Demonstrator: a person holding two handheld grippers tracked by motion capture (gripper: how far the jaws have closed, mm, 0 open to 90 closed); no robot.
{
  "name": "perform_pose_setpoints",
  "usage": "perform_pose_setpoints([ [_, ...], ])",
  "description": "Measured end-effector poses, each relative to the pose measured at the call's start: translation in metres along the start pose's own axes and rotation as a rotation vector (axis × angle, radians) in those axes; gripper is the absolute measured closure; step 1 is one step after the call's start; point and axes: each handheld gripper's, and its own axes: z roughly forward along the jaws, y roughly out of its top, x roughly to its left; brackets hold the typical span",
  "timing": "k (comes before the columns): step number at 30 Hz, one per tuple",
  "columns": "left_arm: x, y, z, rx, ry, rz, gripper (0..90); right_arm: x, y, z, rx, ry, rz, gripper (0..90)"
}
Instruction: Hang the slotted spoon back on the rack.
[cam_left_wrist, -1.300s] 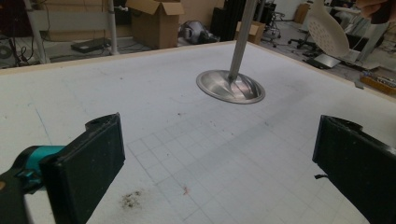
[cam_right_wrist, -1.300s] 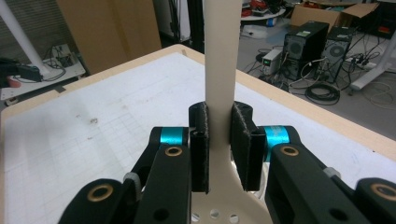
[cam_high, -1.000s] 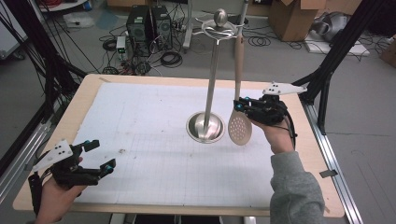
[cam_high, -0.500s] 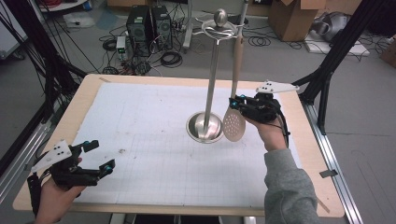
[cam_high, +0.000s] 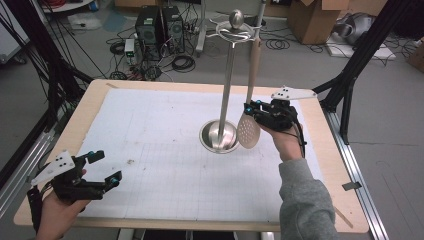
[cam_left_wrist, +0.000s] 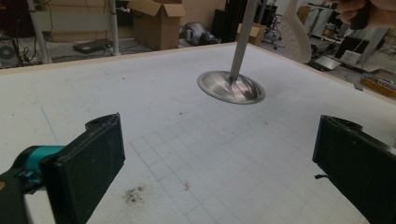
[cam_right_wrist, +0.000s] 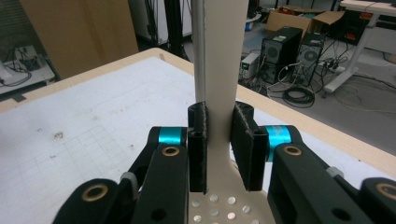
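A metal utensil stand (cam_high: 227, 75) rises from a round base (cam_high: 219, 136) in the middle of the white mat. A beige slotted spoon (cam_high: 248, 131) hangs upright beside it, its handle top reaching the stand's hooks. My right gripper (cam_high: 250, 111) is shut on the handle just above the perforated head. In the right gripper view the pads (cam_right_wrist: 198, 140) squeeze the handle (cam_right_wrist: 224, 56), with the pole (cam_right_wrist: 199, 46) right behind. My left gripper (cam_high: 106, 166) is open and empty near the front left corner. Its jaws stand wide apart in the left gripper view, facing the base (cam_left_wrist: 231, 87).
The wooden table (cam_high: 90, 107) carries a white gridded mat (cam_high: 160, 130) with a small dark stain (cam_left_wrist: 134, 196). Black frame posts flank the table. Computers, cables and cardboard boxes sit on the floor beyond the far edge.
My right gripper has shifted slightly left with the spoon, bringing the spoon's head closer to the stand's base. The left gripper has stayed in place and open.
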Motion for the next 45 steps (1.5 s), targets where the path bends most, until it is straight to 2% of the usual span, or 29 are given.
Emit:
perform_pose_setpoints([
  [7, 0.0, 0.0, 0.0, -0.001, 0.003, 0.002, 2.7, 0.002, -0.002, -0.005, -0.022, -0.007, 0.001, 61.2],
  [11, 0.0, 0.001, 0.001, -0.002, 0.002, 0.007, 2.7, 0.003, -0.005, -0.007, -0.019, -0.007, 0.005, 46.7],
  [16, 0.001, 0.002, 0.001, -0.005, 0.005, 0.008, 2.7, 0.006, -0.011, -0.008, -0.004, 0.002, -0.016, 28.6],
  [21, 0.001, 0.002, 0.001, -0.016, 0.012, 0.006, 2.6, 0.01, -0.016, -0.011, -0.019, 0.024, -0.029, 15.8],
  [26, 0.001, 0.003, 0.002, -0.023, 0.014, 0.006, 2.6, 0.014, -0.022, -0.013, -0.025, 0.053, -0.038, 11.5],
  [32, 0.002, 0.004, 0.004, -0.025, 0.012, 0.01, 2.7, 0.018, -0.029, -0.016, -0.028, 0.073, -0.035, 11.5],
  [45, 0.003, 0.004, 0.014, -0.03, 0.003, 0.002, 2.7, 0.019, -0.05, -0.025, -0.017, 0.083, -0.028, 11.5],
])
